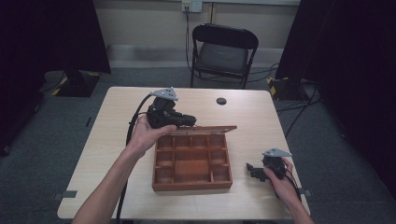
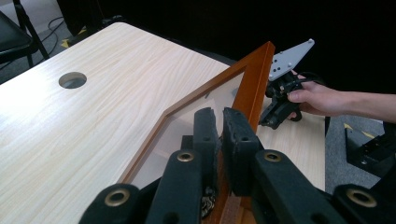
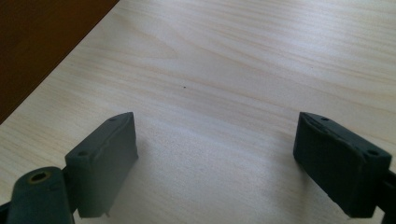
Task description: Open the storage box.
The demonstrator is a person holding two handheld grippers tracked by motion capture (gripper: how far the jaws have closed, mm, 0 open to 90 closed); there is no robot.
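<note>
Left claw [image 2: 218, 122]: jaws clamped on lid frame
Lid [image 2: 254, 79]: wooden-framed, raised edge-on
Right claw [image 2: 275, 114]: beyond lid, over desk [image 2: 93, 121]

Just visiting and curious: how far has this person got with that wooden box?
The wooden box sits on the table, its compartments looking empty. Its lid is already raised. In hand: the left gripper is shut on the lid's frame, holding it up. The right gripper rests open on the table beside the box. Whether the lid goes further or shut, I can't tell.

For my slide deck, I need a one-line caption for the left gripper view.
Left claw shut on the raised wooden lid of the box, the other hand's claw waiting beyond on the table.
</note>
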